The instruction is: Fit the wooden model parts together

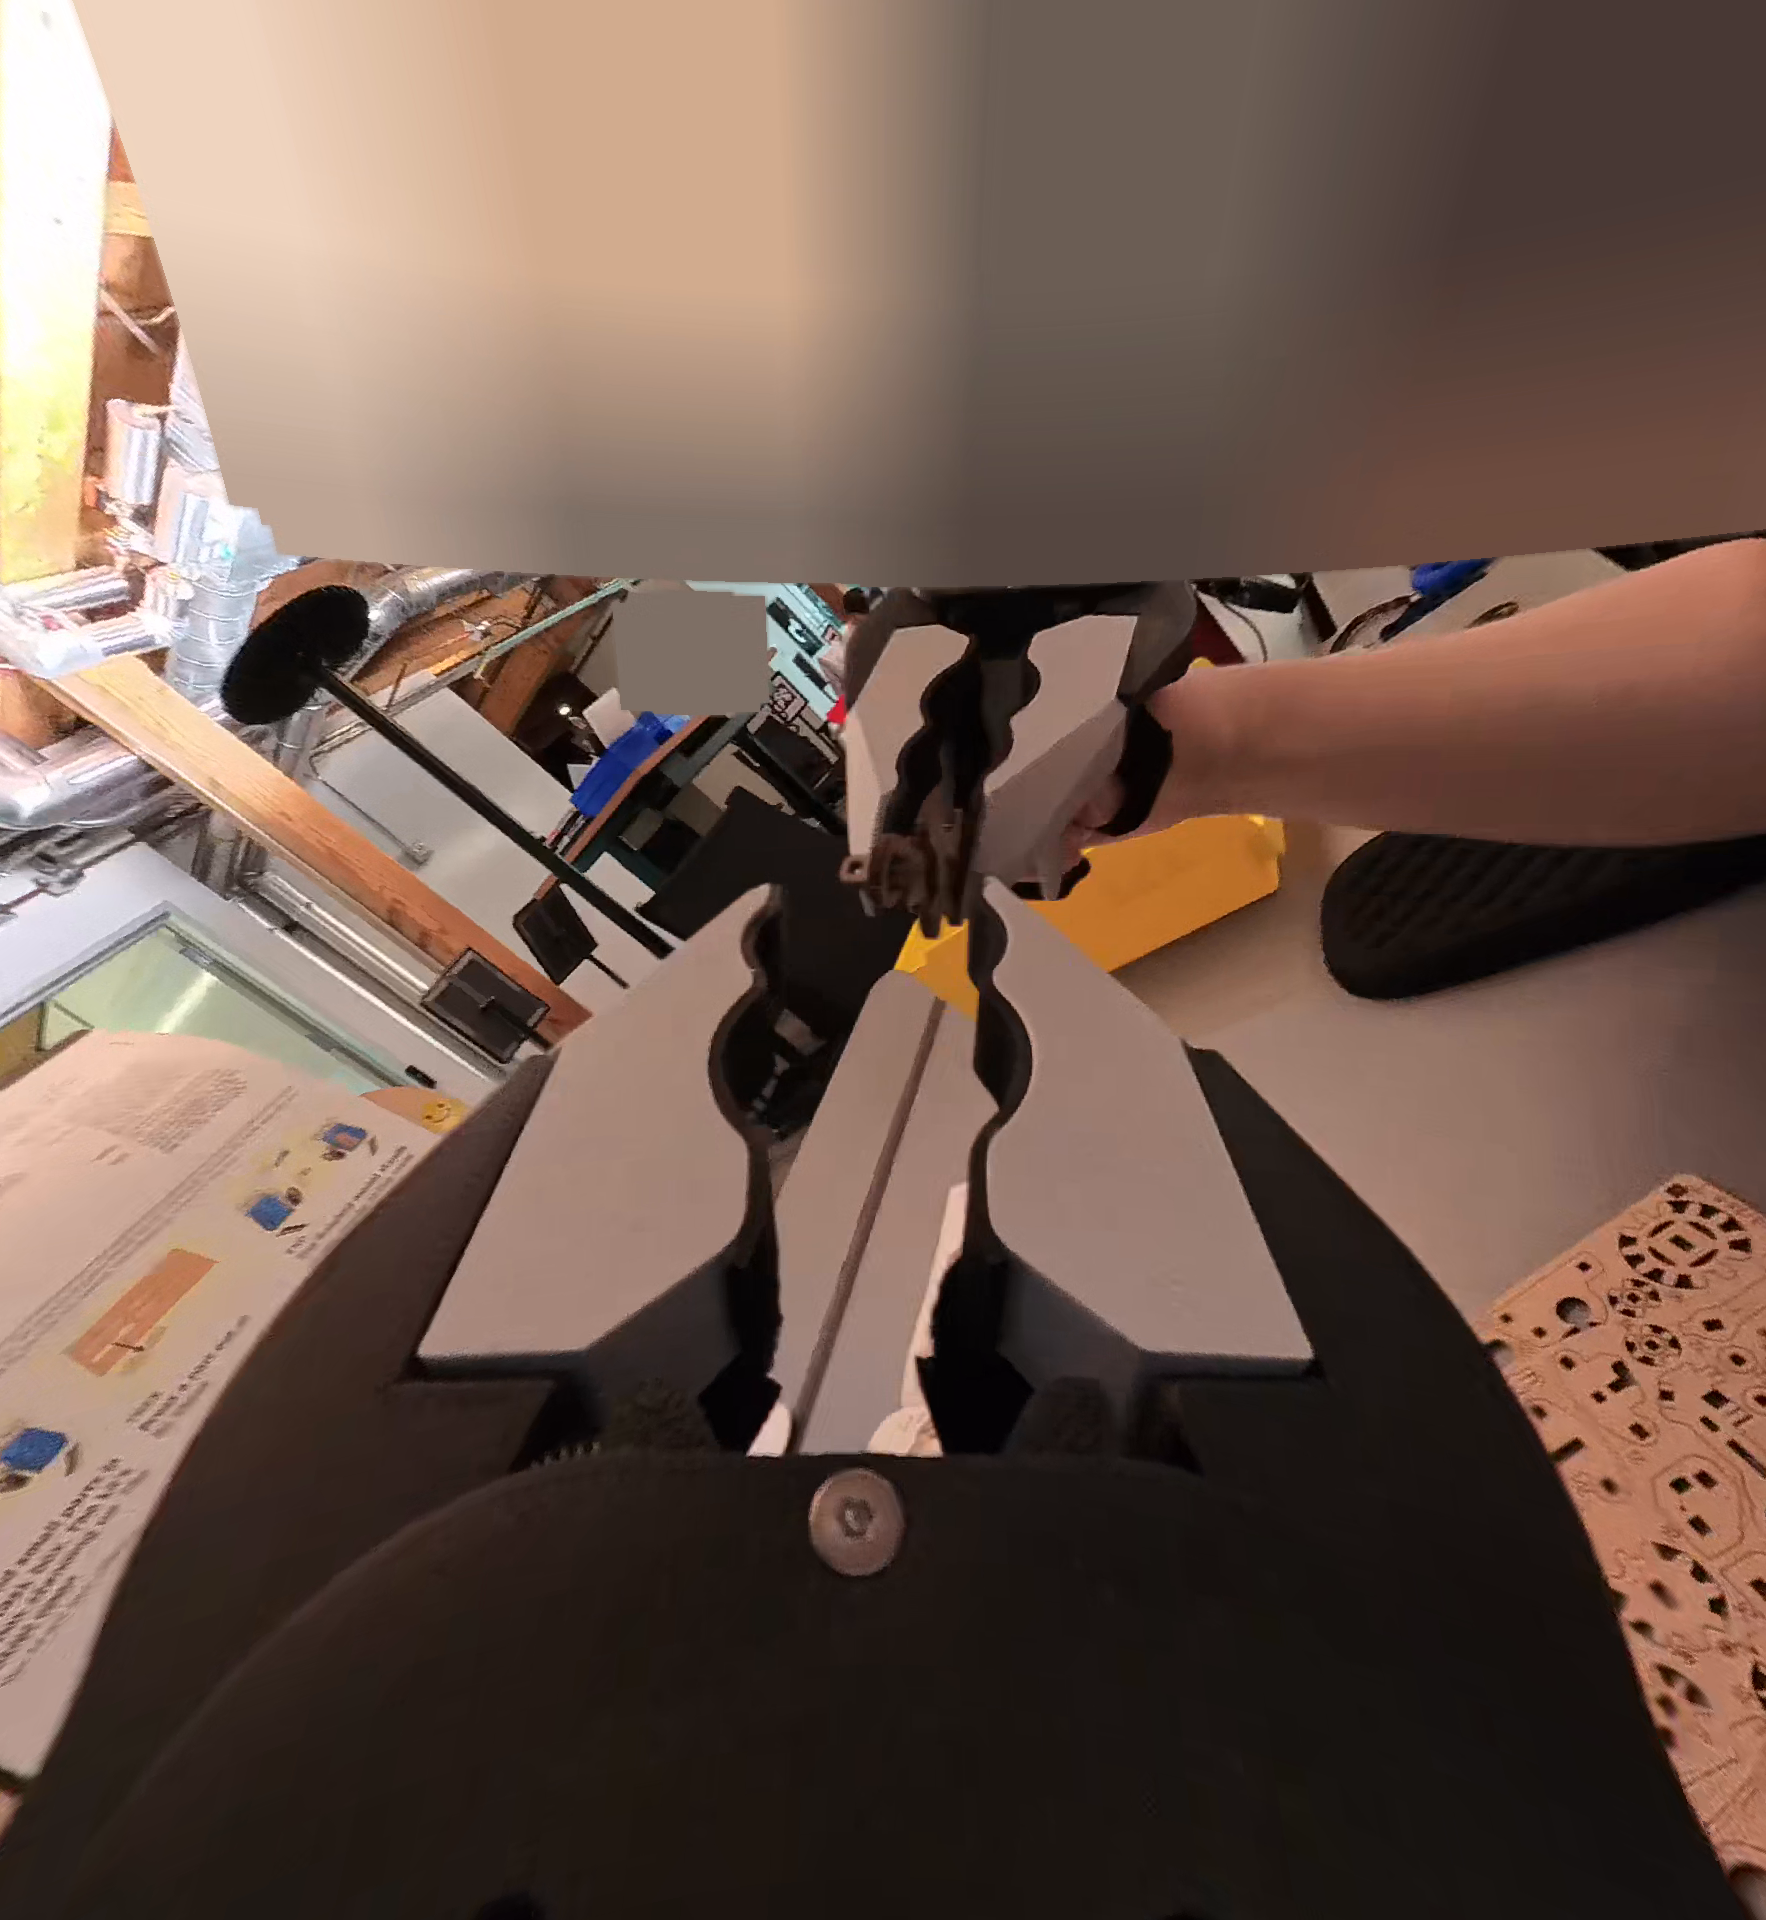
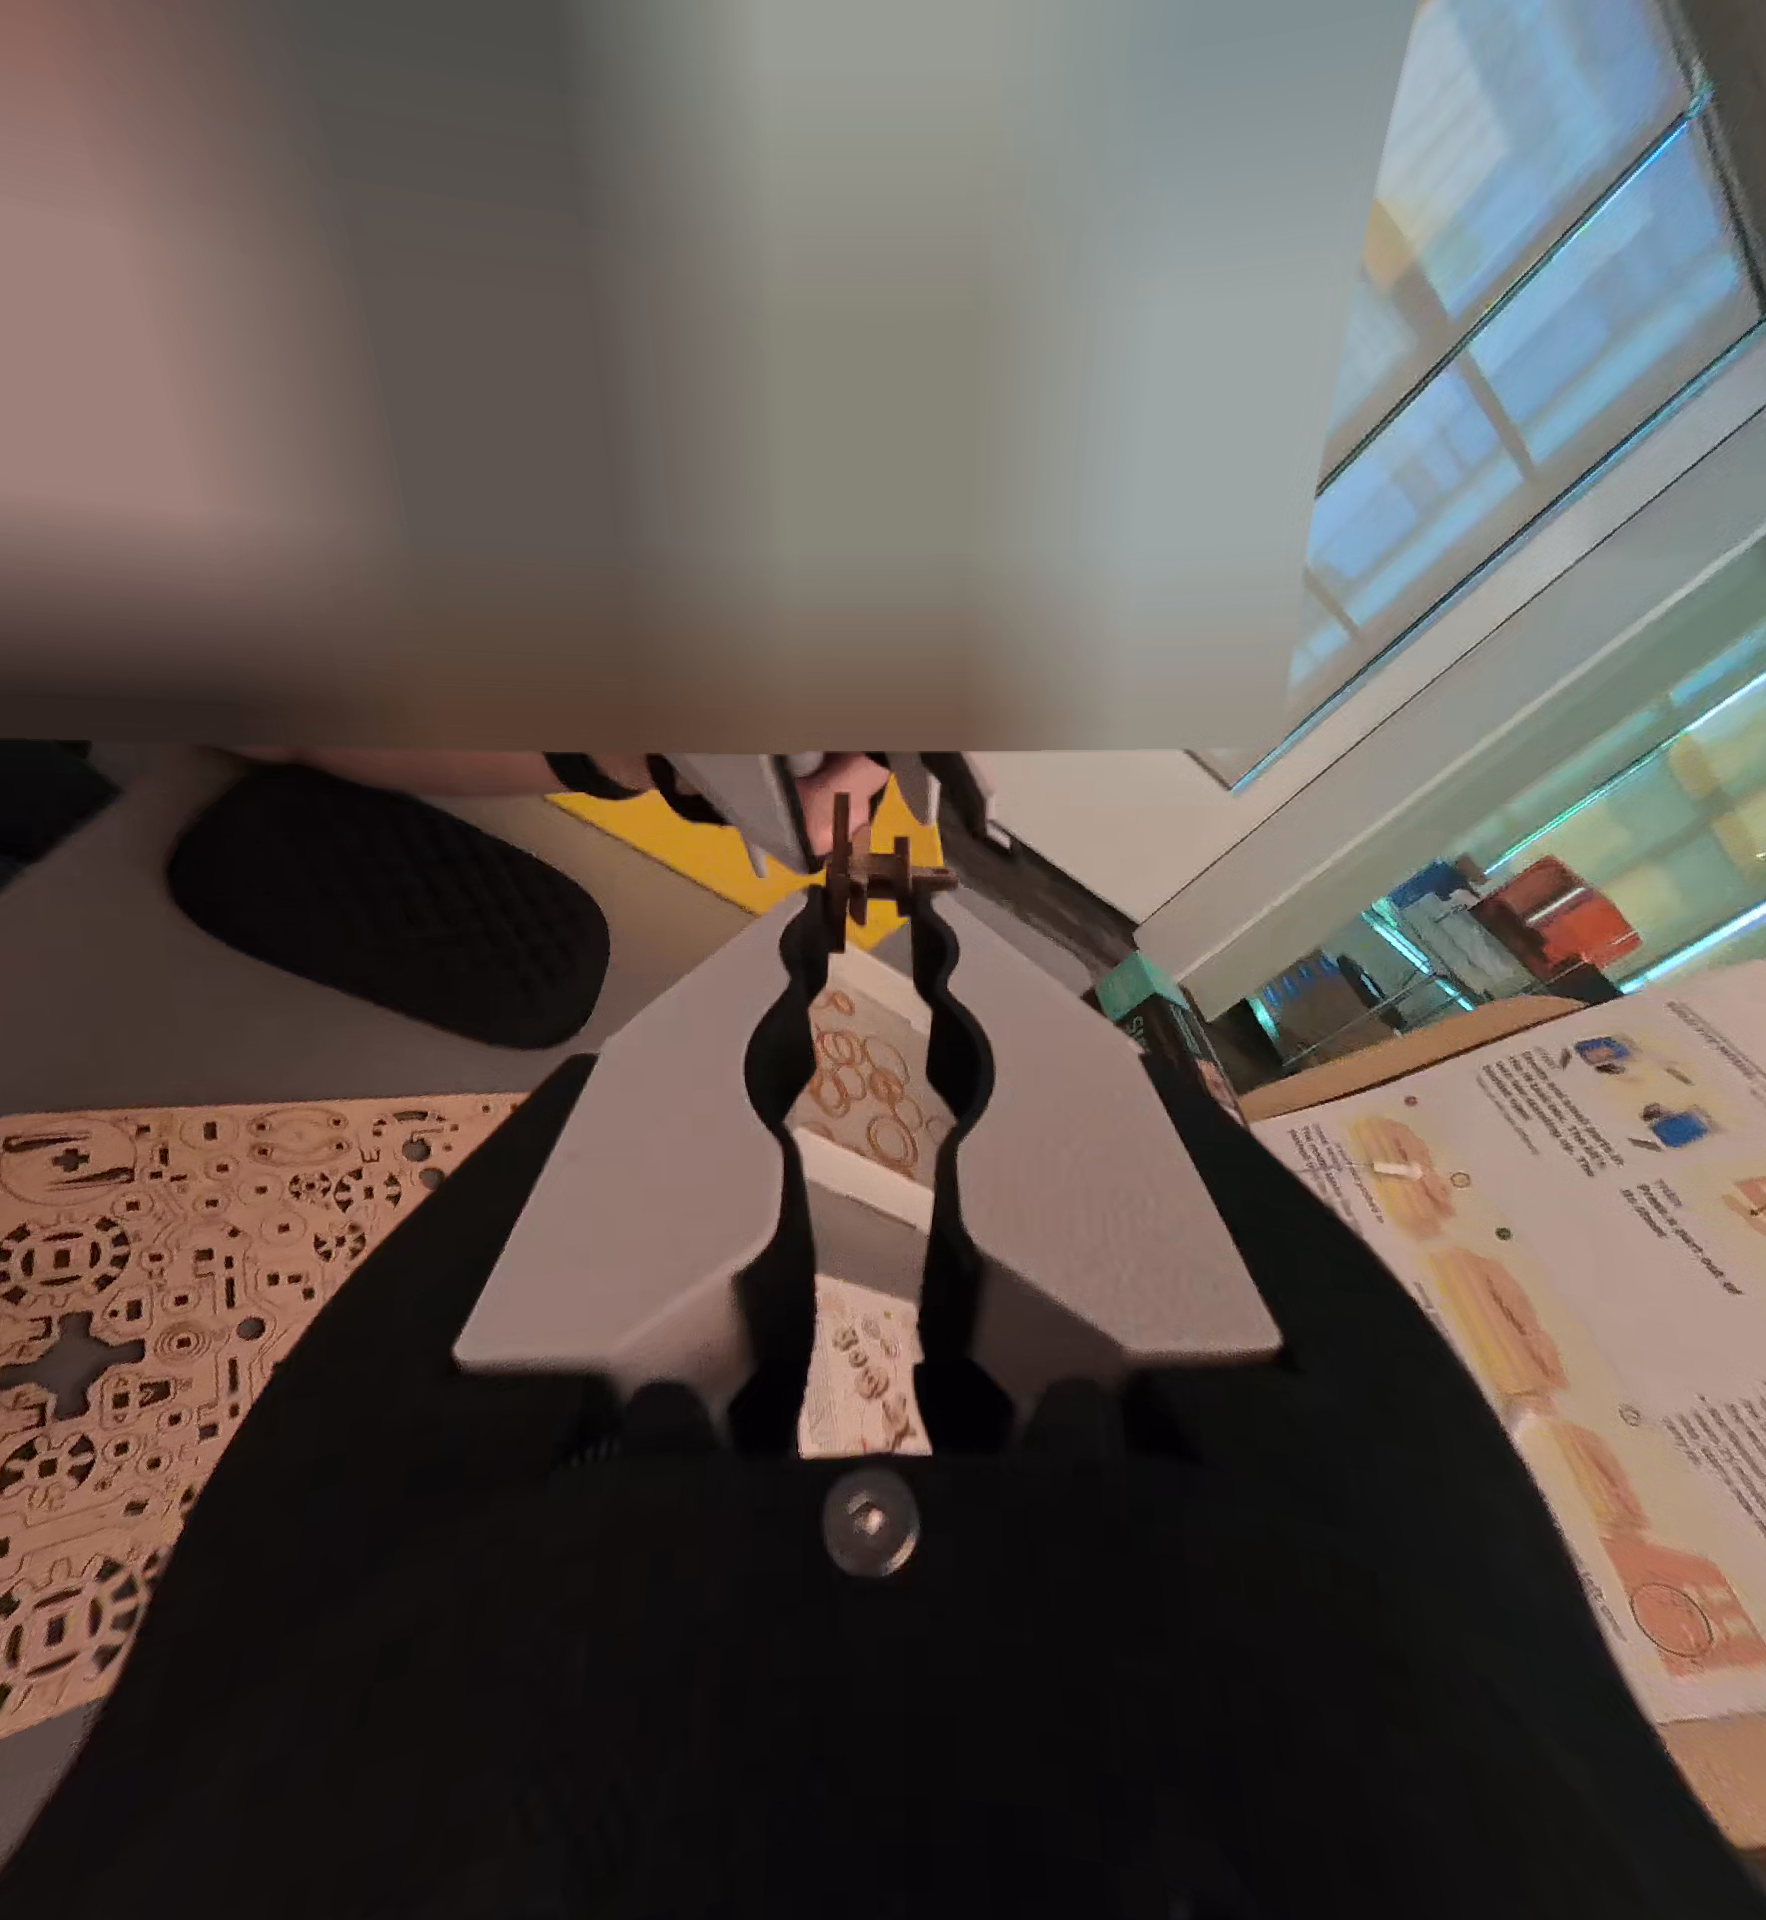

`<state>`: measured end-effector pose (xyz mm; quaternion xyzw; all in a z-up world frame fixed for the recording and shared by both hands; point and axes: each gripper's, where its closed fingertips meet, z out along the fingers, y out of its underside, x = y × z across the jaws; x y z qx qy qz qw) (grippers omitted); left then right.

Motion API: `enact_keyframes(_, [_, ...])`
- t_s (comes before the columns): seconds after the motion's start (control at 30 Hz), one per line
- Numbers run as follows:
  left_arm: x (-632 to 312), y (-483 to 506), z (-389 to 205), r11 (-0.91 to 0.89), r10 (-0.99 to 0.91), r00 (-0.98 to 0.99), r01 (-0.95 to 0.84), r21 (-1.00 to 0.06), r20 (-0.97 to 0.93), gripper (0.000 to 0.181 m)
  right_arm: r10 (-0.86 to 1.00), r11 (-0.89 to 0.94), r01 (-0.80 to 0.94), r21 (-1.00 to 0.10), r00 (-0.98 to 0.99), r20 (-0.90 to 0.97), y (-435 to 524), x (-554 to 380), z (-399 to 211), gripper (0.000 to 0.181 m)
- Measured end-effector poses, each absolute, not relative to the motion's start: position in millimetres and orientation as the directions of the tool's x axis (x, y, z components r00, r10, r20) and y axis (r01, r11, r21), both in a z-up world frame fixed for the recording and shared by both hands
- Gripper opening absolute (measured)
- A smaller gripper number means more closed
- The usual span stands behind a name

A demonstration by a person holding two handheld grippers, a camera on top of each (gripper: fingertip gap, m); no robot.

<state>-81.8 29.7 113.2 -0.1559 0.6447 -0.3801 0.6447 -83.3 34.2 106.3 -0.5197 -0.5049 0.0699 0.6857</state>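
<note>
So the little wooden assembly [image 2: 874, 871] was a dark brown cluster of thin laser-cut bits: one flat piece standing upright on edge, crossed by a short horizontal piece with a stub poking out to one side, plus another small upright tab beside it. It looked small next to the gripper fingers, and the edges were dark, almost burnt. It was held up in the air above the grey table [image 2: 48, 997], right between the two grippers.

The right gripper [image 2: 863, 914] had its jaws pinched in on the assembly at the very tips, with a gap further back between the wavy black pads. In the left wrist view the same assembly [image 1: 905, 862] sat at the tips of the right gripper [image 1: 946, 842] coming in from the far side, a hand [image 1: 1107, 790] wrapped around its handle. The left gripper [image 1: 874, 914] had its jaws clearly apart, its tips just short of the assembly and not closed on anything as far as I could tell.

Further out, a pale punched-out plywood sheet [image 2: 131, 1351] lay flat on the table, full of gear-shaped holes, with a black textured pad [image 2: 380, 914] behind it and a yellow bin [image 1: 1159, 883] past the grippers. A printed instruction sheet [image 2: 1585, 1299] was off to the other side.
</note>
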Motion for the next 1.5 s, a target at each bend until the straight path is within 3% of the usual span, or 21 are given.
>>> enact_keyframes(0.17, [-84.0,21.2,112.2,0.641,-0.691,-0.149,0.327,-0.694,-0.708,0.014,0.654,0.472,0.346,-0.811,0.479,0.585,33.2,-89.1,108.2,0.014])
enact_keyframes(0.43, [-86.1,14.8,113.8,0.611,-0.703,-0.182,0.340,-0.715,-0.687,0.014,0.688,0.531,0.210,-0.821,0.459,0.562,27.3,-93.8,111.0,0.014])
enact_keyframes(0.57, [-86.3,14.8,115.3,0.614,-0.705,-0.177,0.332,-0.716,-0.687,0.023,0.668,0.561,0.193,-0.805,0.469,0.578,27.2,-94.1,112.6,0.014])
enact_keyframes(0.9, [-89.1,11.1,115.6,0.609,-0.697,-0.188,0.353,-0.710,-0.692,0.020,0.642,0.608,0.163,-0.777,0.476,0.601,23.4,-95.7,116.1,0.014])
enact_keyframes(1.17, [-86.8,17.1,113.8,0.648,-0.682,-0.157,0.323,-0.690,-0.714,0.014,0.661,0.571,0.184,-0.800,0.475,0.581,30.3,-95.7,110.0,0.015])
enact_keyframes(1.33, [-84.0,24.5,114.3,0.645,-0.700,-0.145,0.291,-0.707,-0.699,0.014,0.625,0.548,0.223,-0.806,0.532,0.572,36.6,-81.9,117.1,0.030])
enact_keyframes(1.5, [-76.4,33.8,104.6,0.660,-0.706,-0.159,0.207,-0.722,-0.690,0.014,0.472,0.596,0.441,-0.671,0.483,0.737,30.9,-87.2,116.9,0.024])
